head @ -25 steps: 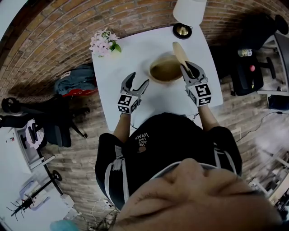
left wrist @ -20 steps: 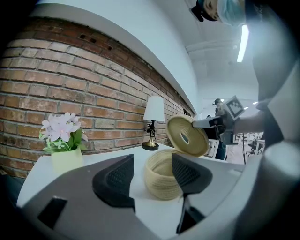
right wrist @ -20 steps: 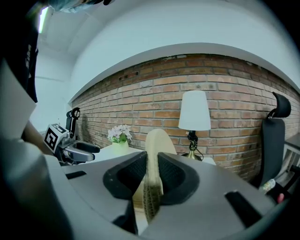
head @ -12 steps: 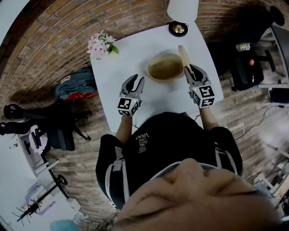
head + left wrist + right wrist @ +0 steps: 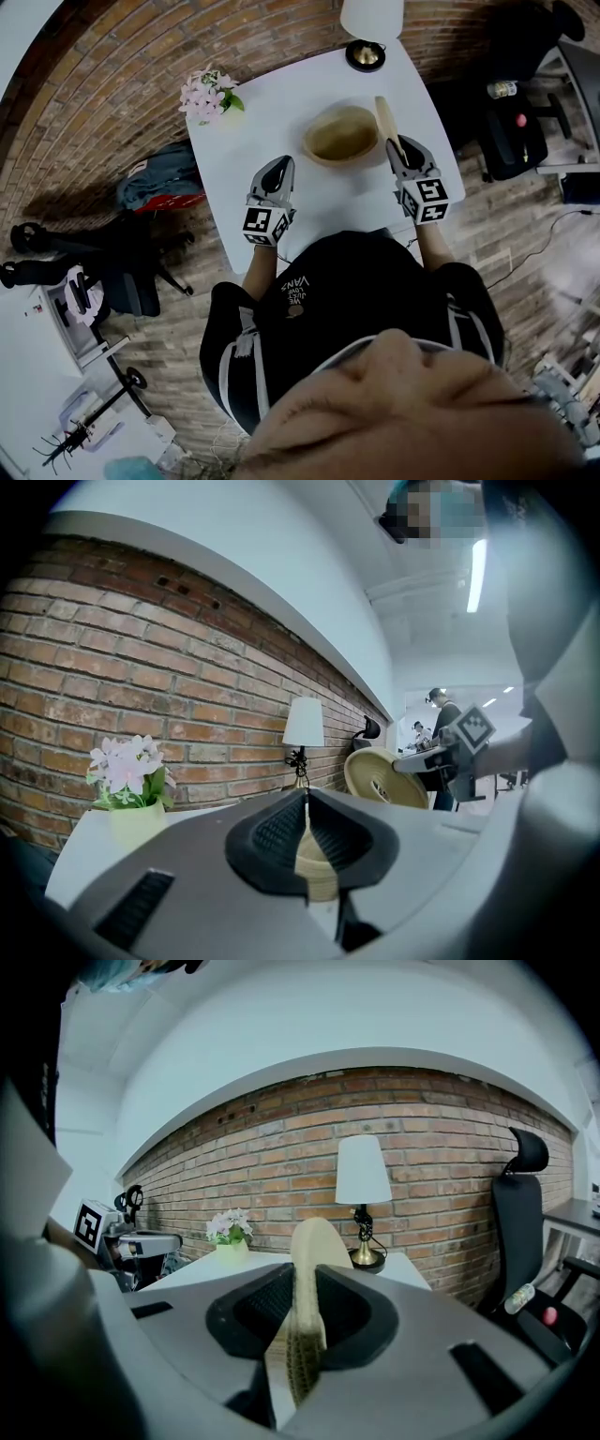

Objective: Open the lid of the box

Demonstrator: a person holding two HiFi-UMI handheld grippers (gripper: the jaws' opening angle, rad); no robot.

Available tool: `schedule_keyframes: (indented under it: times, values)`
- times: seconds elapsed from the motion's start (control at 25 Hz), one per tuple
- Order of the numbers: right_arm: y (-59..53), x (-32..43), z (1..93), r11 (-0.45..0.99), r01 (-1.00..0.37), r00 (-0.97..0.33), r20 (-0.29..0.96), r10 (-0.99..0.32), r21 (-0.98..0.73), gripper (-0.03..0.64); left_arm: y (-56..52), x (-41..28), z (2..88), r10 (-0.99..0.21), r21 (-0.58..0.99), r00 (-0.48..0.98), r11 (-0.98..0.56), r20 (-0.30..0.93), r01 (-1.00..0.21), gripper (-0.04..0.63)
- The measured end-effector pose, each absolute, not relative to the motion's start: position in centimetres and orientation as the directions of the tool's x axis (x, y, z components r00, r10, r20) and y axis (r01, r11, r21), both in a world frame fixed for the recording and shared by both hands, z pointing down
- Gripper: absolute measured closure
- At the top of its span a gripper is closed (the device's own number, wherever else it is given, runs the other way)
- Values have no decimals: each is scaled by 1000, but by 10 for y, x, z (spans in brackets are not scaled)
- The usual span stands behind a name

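A round woven box [image 5: 340, 134] stands open on the white table [image 5: 272, 122]. Its woven lid [image 5: 385, 116] is held on edge at the box's right side, with my right gripper [image 5: 397, 145] shut on its rim. In the right gripper view the lid's edge [image 5: 305, 1269] is pinched between the pads. My left gripper [image 5: 280, 165] hovers left of and nearer than the box, its jaws shut with nothing between them. In the left gripper view the shut pads [image 5: 281, 834] partly hide the box [image 5: 317, 874], and the lid [image 5: 382, 778] shows tilted up at the right.
A pot of pink flowers [image 5: 208, 92] sits at the table's far left corner and a lamp [image 5: 366, 37] at the far edge. A brick wall runs behind. An office chair [image 5: 511, 131] stands right of the table and a bag [image 5: 155, 183] lies on the floor left.
The left gripper's jaws have gone from wide open to shut, with nothing in them. The right gripper still holds the lid on edge beside the box.
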State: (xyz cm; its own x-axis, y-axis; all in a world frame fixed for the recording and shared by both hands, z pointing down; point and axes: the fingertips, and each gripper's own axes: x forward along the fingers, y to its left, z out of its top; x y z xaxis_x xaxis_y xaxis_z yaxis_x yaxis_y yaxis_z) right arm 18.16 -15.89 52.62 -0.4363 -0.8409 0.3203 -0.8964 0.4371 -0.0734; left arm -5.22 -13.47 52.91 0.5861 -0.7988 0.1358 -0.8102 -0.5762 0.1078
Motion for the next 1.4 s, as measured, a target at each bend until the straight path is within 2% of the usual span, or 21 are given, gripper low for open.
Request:
schedule_keyframes:
  times: [0.68, 1.4]
  values:
    - [-127, 185, 535, 387, -910, -416, 338, -844, -152, 546, -110, -55, 514, -806, 131, 583, -570, 101, -811, 584]
    - [-119, 180, 536, 371, -915, -404, 334, -852, -160, 546, -99, -65, 513, -818, 127, 567, -555, 97, -822, 584]
